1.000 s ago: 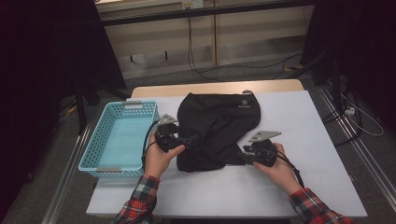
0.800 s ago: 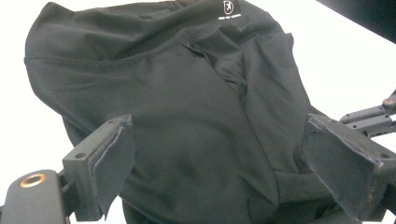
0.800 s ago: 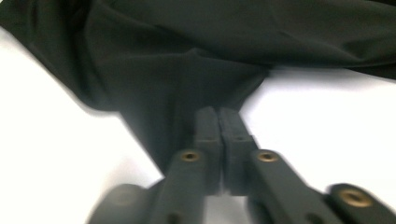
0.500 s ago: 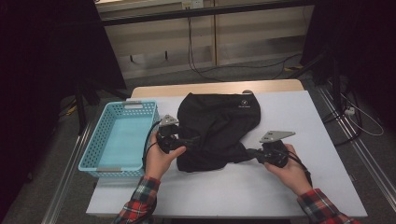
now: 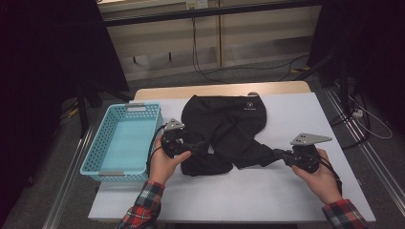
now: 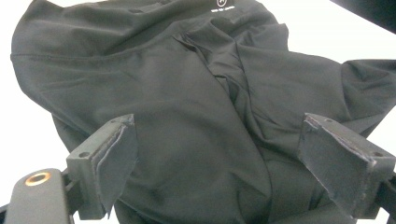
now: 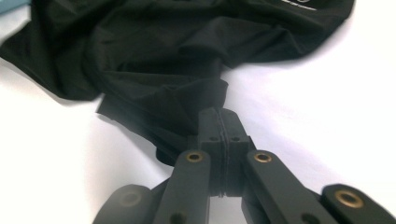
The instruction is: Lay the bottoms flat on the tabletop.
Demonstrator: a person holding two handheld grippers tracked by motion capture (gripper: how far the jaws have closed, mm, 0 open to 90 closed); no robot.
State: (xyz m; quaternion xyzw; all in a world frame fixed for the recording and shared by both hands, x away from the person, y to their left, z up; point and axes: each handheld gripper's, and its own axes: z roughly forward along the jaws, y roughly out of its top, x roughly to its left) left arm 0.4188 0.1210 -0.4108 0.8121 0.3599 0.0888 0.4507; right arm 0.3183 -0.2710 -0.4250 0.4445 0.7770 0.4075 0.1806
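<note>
A crumpled black stretch-fabric garment point(image 5: 227, 131) with a small white logo print near its far hem lies in the middle of the white table point(image 5: 229, 195), bunched at its near edge and drawn out to the right into a narrow tail. The right tool point(image 5: 281, 155) has just closed; its jaws are pressed together on the tip of that tail, seen in the right gripper view as a fold of cloth point(image 7: 187, 112) running into the closed pads, and the tail lies stretched along the table, which suggests the cloth is being pulled sideways to spread it flat. The left tool point(image 5: 203, 149) rests at the garment's left near edge with its jaws spread wide; in the left gripper view the two pads point(image 6: 114, 161) stand apart over the fabric without pinching it, probably placed to take the opposite edge. Both tools are carried by hands in red plaid sleeves point(image 5: 143, 207). Just beside the garment on the left stands a light-blue perforated plastic basket point(image 5: 98, 157), empty, a likely destination for the cloth. The table has a pale wooden strip point(image 5: 215, 89) at its far edge. Beyond it, the room shows a grey floor with trailing cables point(image 5: 210, 71) and dark curtains point(image 5: 52, 52) at either side.
</note>
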